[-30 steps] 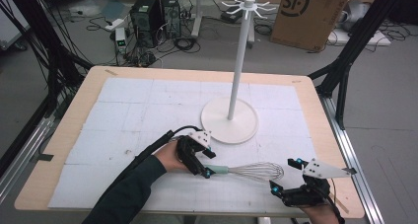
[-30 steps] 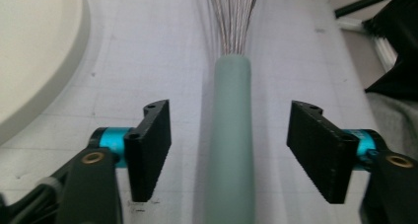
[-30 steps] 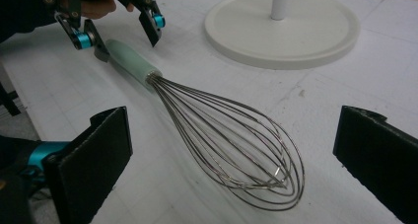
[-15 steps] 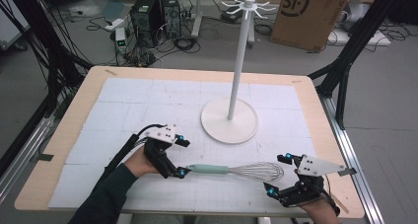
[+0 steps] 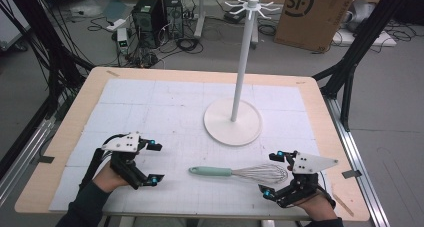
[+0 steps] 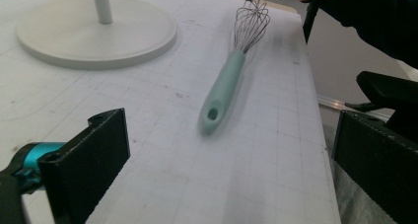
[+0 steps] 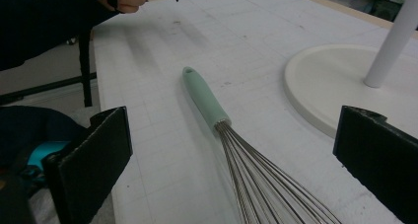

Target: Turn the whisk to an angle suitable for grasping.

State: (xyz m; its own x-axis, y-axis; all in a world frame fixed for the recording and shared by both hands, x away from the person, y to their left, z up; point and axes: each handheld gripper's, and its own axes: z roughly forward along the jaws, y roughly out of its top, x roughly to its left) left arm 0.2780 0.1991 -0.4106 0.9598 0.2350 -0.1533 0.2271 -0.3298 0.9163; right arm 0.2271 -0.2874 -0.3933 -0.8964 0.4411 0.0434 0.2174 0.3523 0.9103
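A whisk (image 5: 215, 171) with a mint-green handle and a wire head lies flat on the white gridded mat near the table's front edge. My left gripper (image 5: 156, 162) stands open to the left of the handle's end, apart from it. Its jaws have just been opening and nothing is between them. In the left gripper view the whisk (image 6: 222, 93) lies ahead of the gripper (image 6: 231, 165). My right gripper (image 5: 271, 173) is open with its jaws either side of the wire head, not pressing it. In the right gripper view the wires (image 7: 256, 179) run back between the jaws of the gripper (image 7: 231, 169).
A white hook stand with a round base (image 5: 232, 121) and a tall pole (image 5: 241, 62) stands behind the whisk, right of centre. The wooden table (image 5: 65, 137) ends just before both hands. A cardboard box (image 5: 310, 12), computer towers and cables lie on the floor beyond.
My left gripper let go of the whisk's handle, opened, and drew away to the left. The whisk stays on the mat. My right gripper edged left around the wire head.
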